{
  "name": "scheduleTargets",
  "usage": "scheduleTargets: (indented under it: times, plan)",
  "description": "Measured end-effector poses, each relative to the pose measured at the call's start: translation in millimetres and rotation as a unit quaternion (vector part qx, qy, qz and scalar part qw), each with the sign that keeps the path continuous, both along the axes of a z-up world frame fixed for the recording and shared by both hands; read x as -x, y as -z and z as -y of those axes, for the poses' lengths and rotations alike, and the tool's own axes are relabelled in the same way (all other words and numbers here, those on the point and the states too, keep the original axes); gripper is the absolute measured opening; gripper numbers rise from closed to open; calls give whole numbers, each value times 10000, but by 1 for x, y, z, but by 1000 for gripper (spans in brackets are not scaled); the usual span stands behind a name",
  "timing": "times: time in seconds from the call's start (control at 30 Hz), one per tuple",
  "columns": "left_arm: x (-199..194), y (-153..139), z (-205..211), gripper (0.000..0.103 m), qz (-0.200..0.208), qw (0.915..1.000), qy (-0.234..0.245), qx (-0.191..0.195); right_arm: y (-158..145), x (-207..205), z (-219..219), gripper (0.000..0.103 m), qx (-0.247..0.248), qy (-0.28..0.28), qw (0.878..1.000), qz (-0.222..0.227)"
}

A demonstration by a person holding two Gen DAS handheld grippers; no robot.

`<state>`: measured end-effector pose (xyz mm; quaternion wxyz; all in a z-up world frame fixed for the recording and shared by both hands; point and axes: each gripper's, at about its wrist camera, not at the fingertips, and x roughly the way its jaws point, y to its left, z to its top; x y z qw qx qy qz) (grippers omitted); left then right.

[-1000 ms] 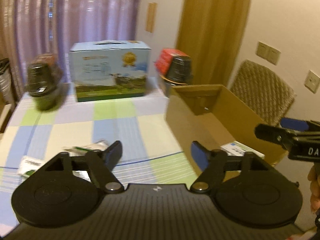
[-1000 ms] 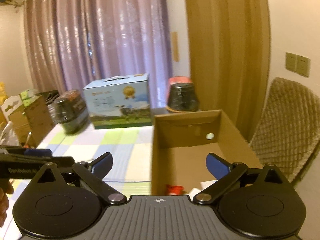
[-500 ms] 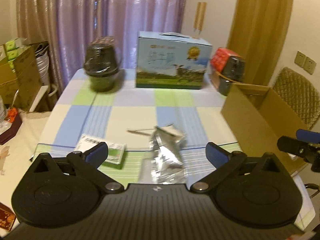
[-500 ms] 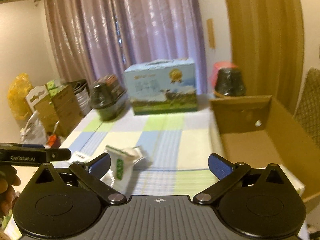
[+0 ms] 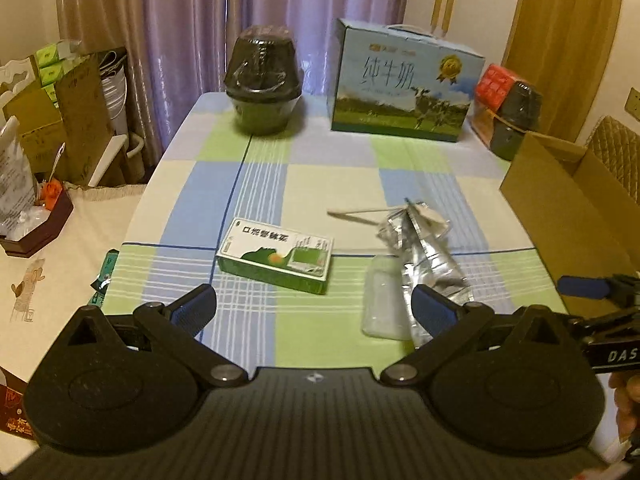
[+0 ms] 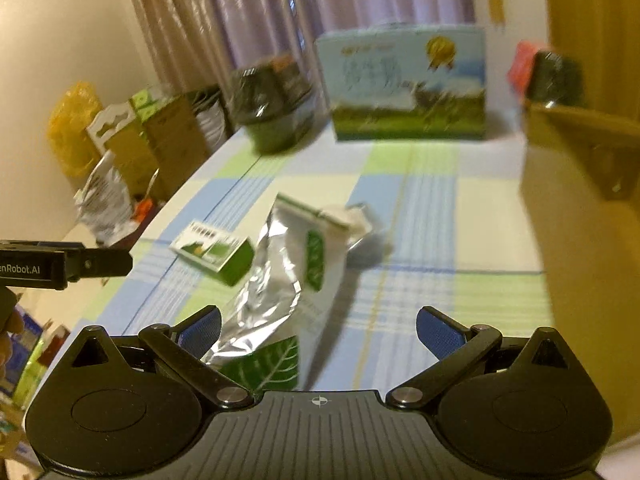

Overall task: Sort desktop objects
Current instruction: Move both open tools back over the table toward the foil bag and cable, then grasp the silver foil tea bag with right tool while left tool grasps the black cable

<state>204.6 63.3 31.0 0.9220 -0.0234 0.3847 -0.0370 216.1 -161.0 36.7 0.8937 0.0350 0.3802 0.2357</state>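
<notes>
Left gripper [image 5: 314, 308], nearest the lens in the left wrist view, hovered above the near edge of the table [image 5: 332, 176] with its blue-padded fingers [image 5: 196, 309] spread wide and nothing between them. Right gripper [image 6: 318, 326] was likewise spread and empty, low over the checked cloth; its tip also appeared at the right border of the left view.

Just beyond the left gripper lay a green box [image 5: 276, 258], flat, printed face up. To its right, and apart from it, lay a crumpled foil pouch [image 5: 430, 256], its lower part overlapping a pale translucent item too blurred to identify. In the right wrist view the foil pouch [image 6: 276, 284] sat between and just ahead of the fingers, nearer the left one, with the green box [image 6: 214, 256] to its left. A thin stick [image 5: 354, 212] lay beyond the pouch.

At the table's right edge stood an open carton [image 5: 560, 216].

Along the far edge, from left to right, stood a wrapped dark pot [image 5: 262, 84], a blue milk case [image 5: 404, 88] and a second wrapped pot with a red pack [image 5: 510, 108]. The right view was motion-blurred.
</notes>
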Motion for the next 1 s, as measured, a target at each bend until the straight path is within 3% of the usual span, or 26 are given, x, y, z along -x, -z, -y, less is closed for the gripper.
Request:
scheduleTargets:
  times: [0.2, 0.47, 0.73, 0.8, 0.97, 1.0]
  plan:
    - [-11, 15, -9, 102, -221, 9996, -149, 32, 19, -22, -21, 101, -80, -231, 9993, -299]
    - [-22, 24, -4, 102, -292, 9993, -3, -243, 44, -43, -38, 101, -194, -284, 9965, -758]
    - [-29, 26, -6, 102, -308, 9995, -12, -95, 55, -54, -47, 99, -215, -303, 9950, -926]
    - [-30, 26, -6, 102, -310, 9995, 9, -104, 56, -54, -45, 84, -233, -300, 9947, -955]
    - [-28, 26, -5, 102, -314, 9995, 43, 1, 49, -50, -36, 57, -238, -160, 9954, -910]
    - [-27, 26, -4, 102, -311, 9995, 71, 19, 47, -49, -33, 55, -236, -136, 9956, -895]
